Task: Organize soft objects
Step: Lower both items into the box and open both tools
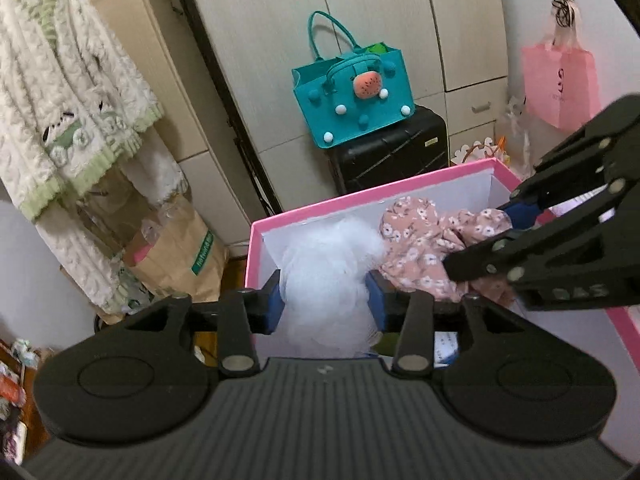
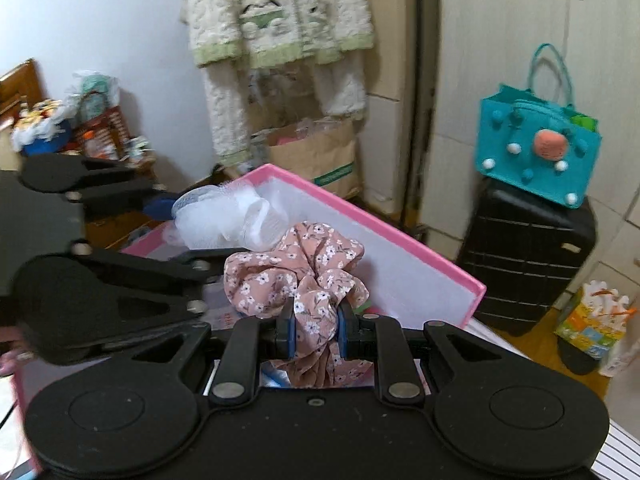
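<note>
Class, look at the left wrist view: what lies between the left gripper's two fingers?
The white mesh puff lies between the left gripper's fingers, over the pink box.

2 wrist views, angled down (close), sharing pink box point(image 1: 360, 196)

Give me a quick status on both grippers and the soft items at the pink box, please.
Left gripper open around white mesh pouf, over pink box. Right gripper shut on floral scrunchie. Nothing in the way.
</note>
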A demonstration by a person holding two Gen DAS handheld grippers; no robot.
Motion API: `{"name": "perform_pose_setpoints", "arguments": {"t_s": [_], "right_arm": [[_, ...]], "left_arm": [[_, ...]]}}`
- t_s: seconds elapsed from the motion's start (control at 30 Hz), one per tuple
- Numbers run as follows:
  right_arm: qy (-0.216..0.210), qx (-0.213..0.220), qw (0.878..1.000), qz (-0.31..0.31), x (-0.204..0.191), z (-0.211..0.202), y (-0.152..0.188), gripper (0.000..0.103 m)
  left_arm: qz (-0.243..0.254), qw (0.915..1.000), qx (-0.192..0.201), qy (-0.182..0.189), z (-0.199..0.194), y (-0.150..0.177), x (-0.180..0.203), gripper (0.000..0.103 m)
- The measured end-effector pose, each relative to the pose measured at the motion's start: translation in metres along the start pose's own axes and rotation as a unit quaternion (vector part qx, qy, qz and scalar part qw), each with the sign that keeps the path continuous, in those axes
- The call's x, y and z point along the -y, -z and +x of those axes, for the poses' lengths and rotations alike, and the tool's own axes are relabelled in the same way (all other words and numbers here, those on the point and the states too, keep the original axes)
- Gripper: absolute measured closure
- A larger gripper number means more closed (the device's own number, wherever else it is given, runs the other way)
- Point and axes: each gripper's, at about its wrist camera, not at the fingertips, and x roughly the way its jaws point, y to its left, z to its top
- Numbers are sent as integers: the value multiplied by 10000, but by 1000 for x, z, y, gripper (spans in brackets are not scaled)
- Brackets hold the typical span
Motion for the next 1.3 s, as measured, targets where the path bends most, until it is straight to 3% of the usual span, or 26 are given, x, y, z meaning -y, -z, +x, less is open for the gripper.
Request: {"name": "perform_pose_setpoints", "arguments": {"t_s": [0.03,0.27,0.33,0.5,0.83,1.2,1.3], "right_arm": [[86,30,10000,4,-1,1,2,80],[-48,-65,9999,127,-4,11,2,75],[-58,-130,9998,125,-4,15,1,59],[-209,75,9994,261,0,-1,0,41],[-272,281,9990,215,-8,-70,7,40],[-590,382,9975,101,-32,-141,28,40],[-610,463,9971,-11,-39,-160,37,40]], "left_arm": [[-72,10000,9,42,-2,0,-2,49],[-386,9987,248,215,-19,-2,-17,49],[-541,9979,208,285,-23,-1,-23,49],[-701,9969,29,343,-31,5,-34,41],[-432,9984,70,350,-72,12,-28,30],[-284,9962,30,821,-130,16,-9,27],[-198,9973,66,708,-143,18,-3,26]]}}
